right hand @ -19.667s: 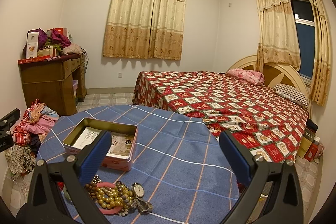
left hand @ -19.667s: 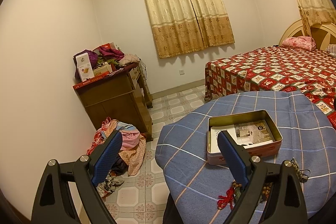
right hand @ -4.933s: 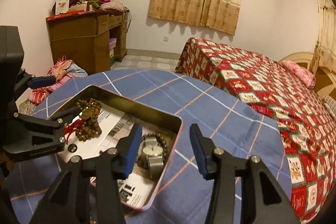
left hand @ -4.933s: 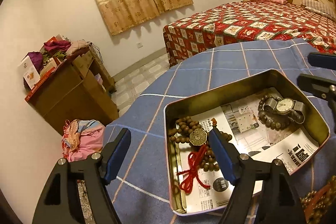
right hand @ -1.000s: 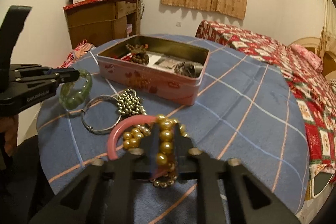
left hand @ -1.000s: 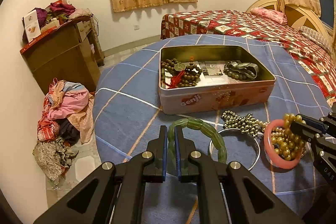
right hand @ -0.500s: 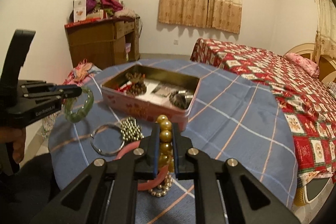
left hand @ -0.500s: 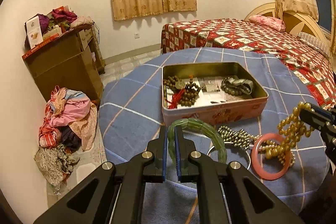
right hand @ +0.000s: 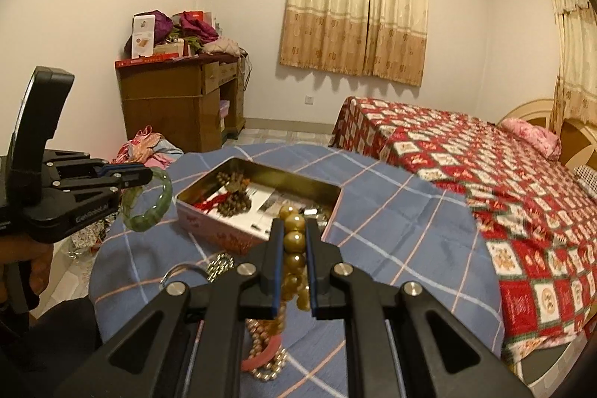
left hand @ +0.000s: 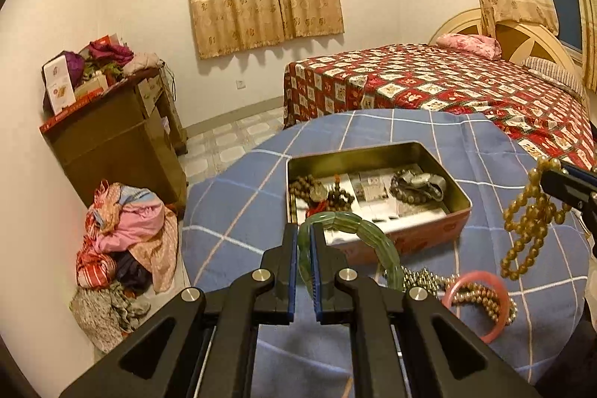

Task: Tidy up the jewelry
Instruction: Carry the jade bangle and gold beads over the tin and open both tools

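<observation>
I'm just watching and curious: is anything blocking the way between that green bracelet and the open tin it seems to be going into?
Nothing visible. The left gripper holds the green bracelet in the air just in front of the tin. The tin has no lid on, and the beads and watch inside leave bare space in the middle.

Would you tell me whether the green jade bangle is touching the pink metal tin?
Apart. The right wrist view shows the green jade bangle hanging from the left claw, with blue cloth between it and the pink metal tin.

Green bangle [left hand: 367, 241] lifted, gold bead strand [left hand: 530, 230] dangling, open tin [left hand: 421, 237] holding beads and watch
</observation>
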`<action>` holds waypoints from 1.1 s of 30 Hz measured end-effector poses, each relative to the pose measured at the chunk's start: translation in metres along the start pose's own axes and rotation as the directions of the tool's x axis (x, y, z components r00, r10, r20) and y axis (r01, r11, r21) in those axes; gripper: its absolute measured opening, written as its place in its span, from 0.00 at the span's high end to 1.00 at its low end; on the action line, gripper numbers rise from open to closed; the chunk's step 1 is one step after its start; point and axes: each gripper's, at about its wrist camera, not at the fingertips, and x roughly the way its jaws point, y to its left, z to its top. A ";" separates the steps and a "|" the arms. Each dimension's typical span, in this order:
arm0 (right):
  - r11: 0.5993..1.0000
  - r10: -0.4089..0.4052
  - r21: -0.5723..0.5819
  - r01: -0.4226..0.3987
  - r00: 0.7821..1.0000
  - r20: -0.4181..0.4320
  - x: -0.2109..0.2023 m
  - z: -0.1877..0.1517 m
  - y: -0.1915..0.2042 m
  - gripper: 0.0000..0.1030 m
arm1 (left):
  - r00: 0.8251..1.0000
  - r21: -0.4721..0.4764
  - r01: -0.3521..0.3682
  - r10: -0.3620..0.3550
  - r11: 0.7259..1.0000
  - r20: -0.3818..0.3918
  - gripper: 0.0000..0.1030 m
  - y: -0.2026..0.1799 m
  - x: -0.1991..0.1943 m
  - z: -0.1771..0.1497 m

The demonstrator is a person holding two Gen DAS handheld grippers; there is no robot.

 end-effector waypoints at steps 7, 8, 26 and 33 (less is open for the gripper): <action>1.000 -0.003 -0.005 0.003 1.000 0.021 0.014 0.017 -0.009 0.88 | 1.000 0.017 0.005 -0.005 1.000 0.007 0.95 -0.001 0.014 0.020; 1.000 -0.004 -0.006 0.004 1.000 0.020 0.016 0.020 -0.010 0.88 | 1.000 0.023 -0.001 0.001 1.000 0.007 0.95 -0.001 0.016 0.021; 0.998 -0.041 -0.037 0.041 0.999 0.016 0.058 0.047 -0.016 0.88 | 0.997 0.072 -0.073 0.072 0.995 0.024 0.95 0.003 0.049 0.059; 0.998 -0.041 -0.049 0.042 0.999 0.014 0.069 0.055 -0.013 0.88 | 0.996 0.080 -0.083 0.083 0.993 0.015 0.95 0.001 0.063 0.065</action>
